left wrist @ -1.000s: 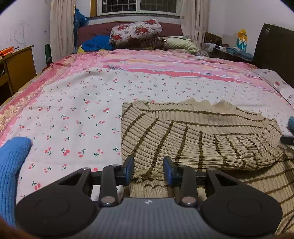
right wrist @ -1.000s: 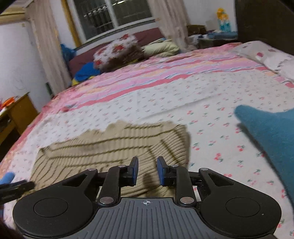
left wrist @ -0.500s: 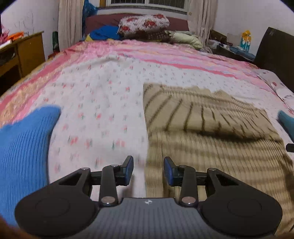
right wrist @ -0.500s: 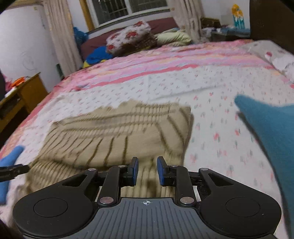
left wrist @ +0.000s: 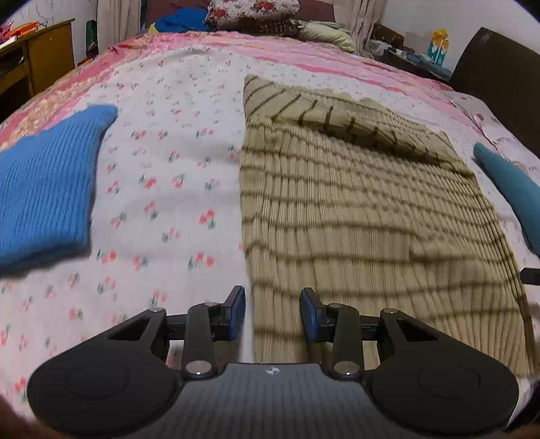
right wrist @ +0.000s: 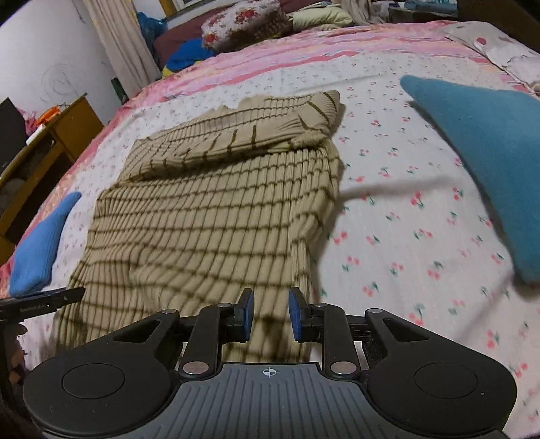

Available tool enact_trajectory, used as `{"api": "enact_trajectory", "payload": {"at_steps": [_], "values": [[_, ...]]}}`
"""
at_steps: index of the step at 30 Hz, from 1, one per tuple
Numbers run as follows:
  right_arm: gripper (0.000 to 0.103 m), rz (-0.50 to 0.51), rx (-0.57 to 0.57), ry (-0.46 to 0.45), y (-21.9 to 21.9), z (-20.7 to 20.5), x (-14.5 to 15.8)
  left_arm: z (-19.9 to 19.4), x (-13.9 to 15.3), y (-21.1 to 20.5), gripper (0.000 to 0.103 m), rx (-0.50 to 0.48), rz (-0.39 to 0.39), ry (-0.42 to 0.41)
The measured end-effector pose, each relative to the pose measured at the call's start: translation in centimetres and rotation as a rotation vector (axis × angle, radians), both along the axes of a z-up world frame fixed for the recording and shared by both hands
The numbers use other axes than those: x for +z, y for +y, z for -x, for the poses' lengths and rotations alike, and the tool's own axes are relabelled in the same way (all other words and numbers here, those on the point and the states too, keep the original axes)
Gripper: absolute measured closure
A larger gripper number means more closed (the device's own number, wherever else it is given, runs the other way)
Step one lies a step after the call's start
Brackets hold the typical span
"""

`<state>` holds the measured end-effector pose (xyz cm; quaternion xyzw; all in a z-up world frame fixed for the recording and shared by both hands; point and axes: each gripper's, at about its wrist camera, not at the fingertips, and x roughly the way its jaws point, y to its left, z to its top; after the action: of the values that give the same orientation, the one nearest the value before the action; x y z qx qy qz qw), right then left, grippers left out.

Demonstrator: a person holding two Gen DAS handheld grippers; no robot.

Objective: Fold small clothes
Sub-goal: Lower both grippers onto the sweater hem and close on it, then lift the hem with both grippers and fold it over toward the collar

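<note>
— Where's the sweater lying?

— The beige striped sweater (left wrist: 364, 216) is spread flat on the bed (left wrist: 175, 162), toward the near edge, with its far part folded back over itself into a thicker band (right wrist: 256, 131). Its left side runs in a fairly straight line up the sheet.

— And the two claws?

— The left claw (left wrist: 272, 312) hangs over the sweater's near left edge, its blue pads (left wrist: 236, 309) spread apart with nothing between them. The right claw (right wrist: 269, 314) sits over the near right part of the sweater, also released, pads apart, gripping nothing. The tip of the left one shows at the left rim of the right wrist view.

— Much room around the sweater?

— Some. There's bare cherry-print sheet on both sides. A blue knit garment (left wrist: 44, 189) lies toward the bed's left edge, well apart from the sweater, and a teal garment (right wrist: 486, 158) lies toward the right edge, also apart. The far half of the bed, the pink striped part, is open up to the floral pillow (right wrist: 243, 23) at the head.

— Anything beyond the bed?

— A wooden desk (left wrist: 44, 57) stands past the left edge, with small things on top, too blurred to name.
</note>
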<state>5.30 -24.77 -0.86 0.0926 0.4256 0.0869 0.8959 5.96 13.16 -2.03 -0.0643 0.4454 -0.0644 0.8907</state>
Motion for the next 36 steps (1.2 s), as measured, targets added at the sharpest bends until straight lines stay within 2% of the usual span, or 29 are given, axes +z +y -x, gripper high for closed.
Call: {"api": "enact_trajectory", "payload": {"at_steps": [5,10,14,17,21,23,25,27,28,31,33,36], "values": [[0.074,0.013,-0.015,0.041,-0.6,3.2,0.0,2.5,-0.2,0.4,0.061,-0.009,0.015,0.022],[0.072,-0.047,-0.022,0.137,-0.7,5.2,-1.9,3.6,-0.3,0.7,0.061,-0.011,0.032,0.033],[0.072,-0.048,-0.018,0.138,-0.1,5.6,-2.6,3.6,-0.2,1.0,0.060,0.001,0.068,0.037],[0.072,-0.088,-0.017,0.145,-0.2,5.3,-2.8,3.6,-0.5,1.3,0.060,0.013,0.095,0.037],[0.074,-0.117,-0.028,0.157,-0.4,4.8,-3.3,3.6,-0.4,0.7,0.061,0.007,0.093,0.025],[0.078,-0.124,-0.030,0.157,-0.5,4.7,-3.3,3.5,-0.4,0.6,0.066,0.006,0.106,0.027],[0.084,-0.139,-0.028,0.164,-0.7,4.6,-3.4,3.3,-0.4,0.7,0.081,0.006,0.109,0.036],[0.091,-0.177,-0.040,0.182,-1.1,4.4,-3.6,3.0,-0.3,0.9,0.089,-0.001,0.143,0.060],[0.094,-0.203,-0.045,0.190,-1.4,4.4,-3.7,2.9,-0.2,1.1,0.089,-0.003,0.165,0.068],[0.096,-0.324,-0.073,0.186,-2.9,4.9,-3.2,3.4,0.6,1.9,0.090,-0.007,0.256,0.067],[0.096,-0.402,-0.084,0.150,-4.1,5.7,-2.1,3.7,1.4,2.9,0.090,0.011,0.332,0.062],[0.096,-0.465,-0.101,0.096,-5.6,7.2,-0.3,4.4,2.6,4.2,0.091,0.037,0.421,0.041]]}}
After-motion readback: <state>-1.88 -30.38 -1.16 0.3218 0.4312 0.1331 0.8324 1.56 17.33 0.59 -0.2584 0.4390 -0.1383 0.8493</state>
